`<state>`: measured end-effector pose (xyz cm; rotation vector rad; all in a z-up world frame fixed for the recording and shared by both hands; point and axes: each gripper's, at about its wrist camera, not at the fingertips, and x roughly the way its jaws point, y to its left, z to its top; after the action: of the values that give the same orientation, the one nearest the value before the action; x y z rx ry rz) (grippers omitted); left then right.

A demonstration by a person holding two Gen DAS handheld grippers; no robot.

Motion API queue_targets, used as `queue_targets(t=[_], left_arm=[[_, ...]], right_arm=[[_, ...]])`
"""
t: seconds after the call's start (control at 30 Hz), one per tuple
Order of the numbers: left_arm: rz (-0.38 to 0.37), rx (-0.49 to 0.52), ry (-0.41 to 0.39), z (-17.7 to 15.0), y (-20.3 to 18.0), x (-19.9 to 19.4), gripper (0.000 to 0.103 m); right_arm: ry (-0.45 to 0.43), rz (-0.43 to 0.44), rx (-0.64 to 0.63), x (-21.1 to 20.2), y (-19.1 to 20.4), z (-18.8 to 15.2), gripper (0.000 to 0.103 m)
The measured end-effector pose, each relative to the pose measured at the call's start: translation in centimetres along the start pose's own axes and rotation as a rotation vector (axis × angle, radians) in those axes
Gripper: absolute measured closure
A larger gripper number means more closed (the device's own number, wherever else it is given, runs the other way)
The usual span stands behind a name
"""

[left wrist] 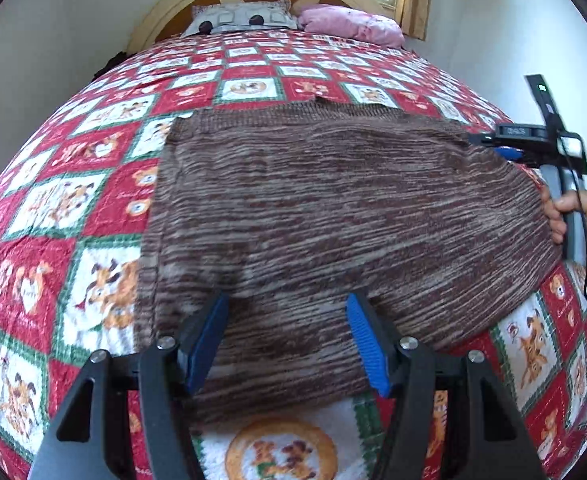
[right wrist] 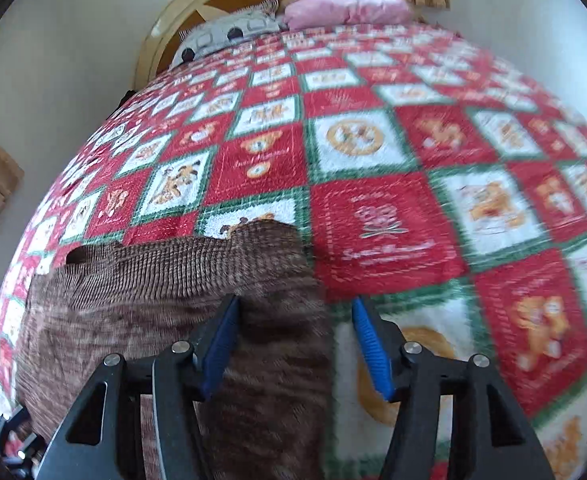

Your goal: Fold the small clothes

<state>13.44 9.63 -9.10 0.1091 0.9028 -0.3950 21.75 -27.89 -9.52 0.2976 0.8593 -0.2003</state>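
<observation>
The sweater (left wrist: 313, 216) is ribbed brown knit, matt and rough-looking. It lies on a quilt (left wrist: 105, 184) of soft puckered cloth. Both grippers (left wrist: 289, 344) (right wrist: 295, 344) are matt black plastic with ridged blue pads (left wrist: 367, 344) and shiny metal bolts (left wrist: 166, 342).

The left gripper (left wrist: 287, 340) has black angular finger arms, each with two round silver screws, ending in ribbed bright-blue pads (left wrist: 363, 340). The right gripper (right wrist: 295, 344) is built the same: black arms, silver screws, blue ribbed pads (right wrist: 367, 346). Seen from the left wrist, the bare-skinned right hand (left wrist: 585, 228) wraps a grey handle with a thin black cable.
</observation>
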Motion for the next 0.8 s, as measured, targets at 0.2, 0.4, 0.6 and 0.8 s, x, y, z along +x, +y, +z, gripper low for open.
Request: queue_targets(t=[0.2, 0.4, 0.6, 0.8], left_arm=[[0.035, -0.029, 0.009, 0.4, -0.7, 0.5, 0.033], [0.108, -0.039, 0.014, 0.1, -1.5, 0.5, 0.028], [0.176, -0.082, 0.014, -0.1, -1.1, 0.7, 0.008], [0.204, -0.094, 0.001, -0.5, -1.0, 0.7, 0.002]], right_arm=[[-0.116, 0.122, -0.086, -8.1, 1.7, -4.5, 0.045], [0.044, 0.049, -0.234, -7.6, 3.0, -11.7, 0.045], [-0.022, -0.032, -0.291, -8.2, 3.6, -13.8, 0.045], [-0.047, -0.052, -0.290, -8.6, 3.8, -13.9, 0.044]])
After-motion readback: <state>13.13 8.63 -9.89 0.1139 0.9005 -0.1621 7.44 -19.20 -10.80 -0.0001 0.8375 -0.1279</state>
